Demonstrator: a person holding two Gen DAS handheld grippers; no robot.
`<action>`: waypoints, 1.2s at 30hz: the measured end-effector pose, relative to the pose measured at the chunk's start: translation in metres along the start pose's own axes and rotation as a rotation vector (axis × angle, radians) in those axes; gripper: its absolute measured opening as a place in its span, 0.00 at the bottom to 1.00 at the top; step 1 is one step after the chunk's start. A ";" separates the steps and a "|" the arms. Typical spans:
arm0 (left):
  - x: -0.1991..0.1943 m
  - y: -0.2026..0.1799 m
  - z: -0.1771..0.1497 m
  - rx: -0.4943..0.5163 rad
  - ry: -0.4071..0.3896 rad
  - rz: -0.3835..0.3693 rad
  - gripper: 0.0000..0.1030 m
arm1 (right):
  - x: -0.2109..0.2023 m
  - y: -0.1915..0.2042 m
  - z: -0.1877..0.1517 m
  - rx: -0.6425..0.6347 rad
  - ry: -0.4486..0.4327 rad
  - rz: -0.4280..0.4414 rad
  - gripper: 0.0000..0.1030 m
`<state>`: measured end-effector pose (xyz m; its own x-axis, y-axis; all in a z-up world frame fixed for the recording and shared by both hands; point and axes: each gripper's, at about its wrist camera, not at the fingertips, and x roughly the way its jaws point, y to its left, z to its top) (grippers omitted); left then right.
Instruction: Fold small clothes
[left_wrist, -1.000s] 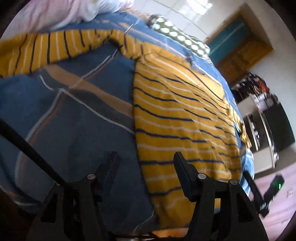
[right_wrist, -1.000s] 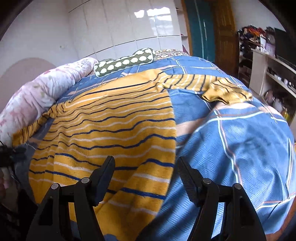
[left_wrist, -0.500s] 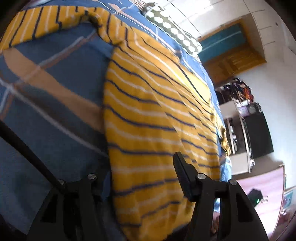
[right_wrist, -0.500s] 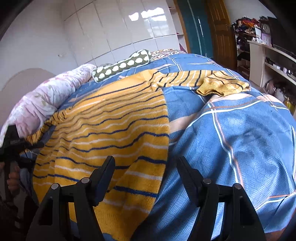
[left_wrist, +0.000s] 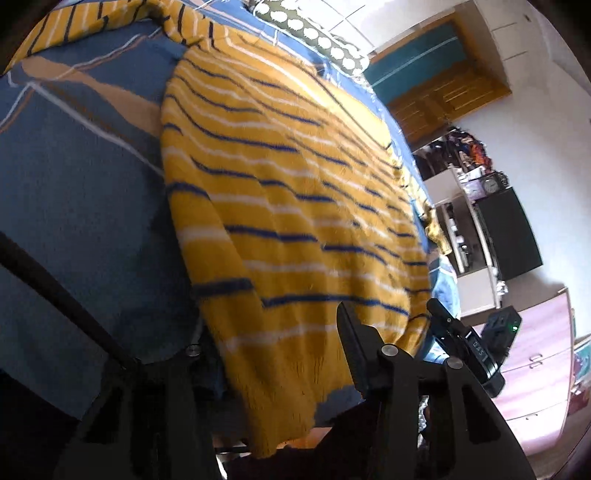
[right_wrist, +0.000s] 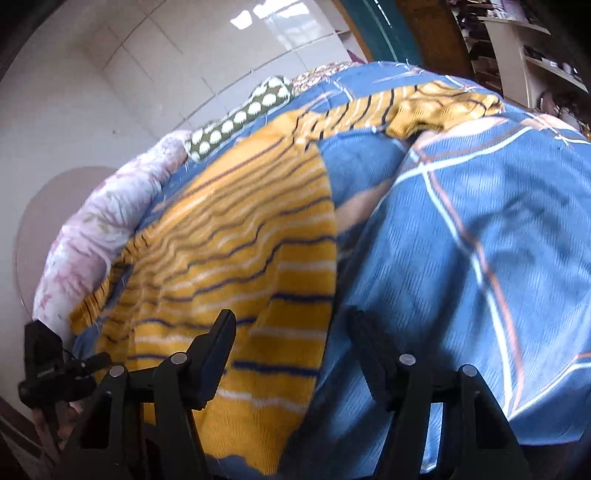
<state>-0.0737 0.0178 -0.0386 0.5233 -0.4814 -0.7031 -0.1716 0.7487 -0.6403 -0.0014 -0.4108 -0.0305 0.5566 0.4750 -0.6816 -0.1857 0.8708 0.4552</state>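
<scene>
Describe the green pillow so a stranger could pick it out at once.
Start at the bed's blue plaid cover and follow the yellow striped sweater to its far end. Just beyond lies the pillow, beside a pink floral quilt. It alone is dark green with rows of white dots.

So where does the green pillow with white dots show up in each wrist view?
Left wrist view: the green dotted pillow lies along the top edge, right of centre, beyond the far end of the yellow striped sweater.
Right wrist view: it sits upper left of centre, between the pink floral quilt and the sweater's far end.
Shared landmark: the teal door panel, right of the pillow in both views.
</scene>
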 end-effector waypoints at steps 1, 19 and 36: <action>0.001 -0.003 -0.001 0.011 -0.010 0.022 0.46 | 0.000 0.003 -0.003 -0.013 -0.005 -0.017 0.66; -0.064 0.017 -0.034 0.009 -0.082 0.298 0.08 | -0.036 0.034 -0.049 -0.186 0.195 -0.070 0.10; -0.119 -0.036 -0.026 0.174 -0.317 0.419 0.65 | -0.072 -0.081 0.080 0.052 -0.127 -0.280 0.33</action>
<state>-0.1516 0.0360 0.0605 0.6703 0.0151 -0.7420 -0.2928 0.9241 -0.2457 0.0387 -0.5256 0.0278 0.6774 0.1954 -0.7092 0.0285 0.9564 0.2907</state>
